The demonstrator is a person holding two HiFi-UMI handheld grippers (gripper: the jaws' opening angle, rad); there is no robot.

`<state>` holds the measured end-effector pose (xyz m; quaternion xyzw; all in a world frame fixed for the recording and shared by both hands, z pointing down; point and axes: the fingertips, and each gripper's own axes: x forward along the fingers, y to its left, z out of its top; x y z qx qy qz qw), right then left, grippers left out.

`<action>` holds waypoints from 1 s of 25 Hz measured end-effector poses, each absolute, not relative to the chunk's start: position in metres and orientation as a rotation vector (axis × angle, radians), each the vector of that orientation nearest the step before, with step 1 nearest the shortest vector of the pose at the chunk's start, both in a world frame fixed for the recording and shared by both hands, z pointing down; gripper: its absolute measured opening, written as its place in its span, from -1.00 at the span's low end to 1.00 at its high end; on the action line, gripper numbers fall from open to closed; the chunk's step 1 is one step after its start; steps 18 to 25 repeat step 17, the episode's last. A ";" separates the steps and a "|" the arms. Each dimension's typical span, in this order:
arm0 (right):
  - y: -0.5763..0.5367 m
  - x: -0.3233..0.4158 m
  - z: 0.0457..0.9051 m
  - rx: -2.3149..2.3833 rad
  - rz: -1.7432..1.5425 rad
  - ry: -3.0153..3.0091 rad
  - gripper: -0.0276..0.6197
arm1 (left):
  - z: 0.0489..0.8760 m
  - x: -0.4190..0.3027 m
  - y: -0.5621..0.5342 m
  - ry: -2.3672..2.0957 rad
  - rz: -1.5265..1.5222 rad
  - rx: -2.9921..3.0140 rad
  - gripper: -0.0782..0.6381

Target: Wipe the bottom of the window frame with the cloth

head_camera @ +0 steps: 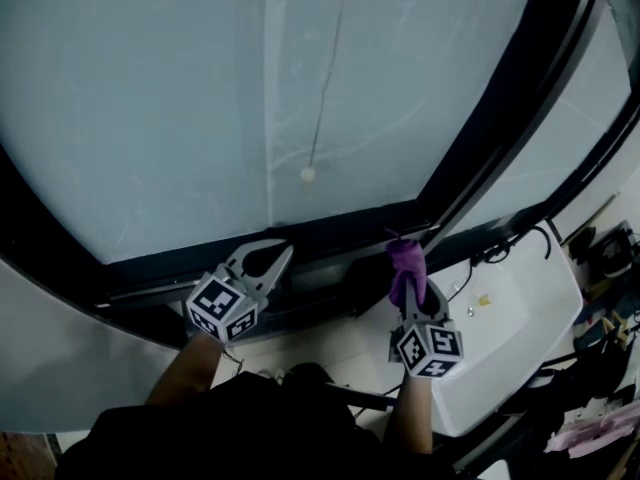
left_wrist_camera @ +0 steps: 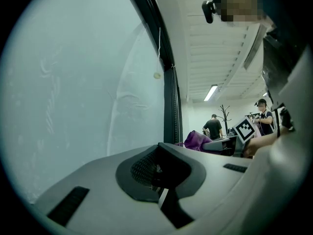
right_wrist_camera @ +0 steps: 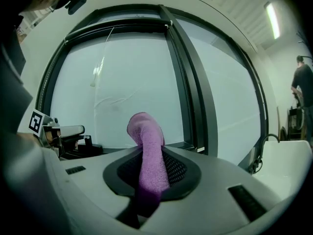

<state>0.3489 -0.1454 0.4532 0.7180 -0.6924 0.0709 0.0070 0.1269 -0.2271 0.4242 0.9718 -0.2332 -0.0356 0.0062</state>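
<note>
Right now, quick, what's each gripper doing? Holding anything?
Left gripper: closed, holding nothing.
Right gripper: closed on the purple cloth.

The head camera is looking steeply down onto the window frame [head_camera: 330, 233], the left tool [head_camera: 268, 256] and the right tool [head_camera: 408, 280]. Each tool camera is riding close behind its jaws, facing the glass [right_wrist_camera: 132, 77]. The left one is also catching the cloth [left_wrist_camera: 198, 140].
</note>
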 end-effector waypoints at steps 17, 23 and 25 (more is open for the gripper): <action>-0.151 0.367 0.475 2.179 0.323 -2.268 -0.69 | 0.426 0.123 -0.232 -0.884 -0.127 2.997 -0.77; -0.151 0.367 0.475 2.179 0.323 -2.268 -0.69 | 0.426 0.123 -0.232 -0.884 -0.127 2.997 -0.77; -0.151 0.367 0.475 2.179 0.323 -2.268 -0.69 | 0.426 0.123 -0.232 -0.884 -0.127 2.997 -0.77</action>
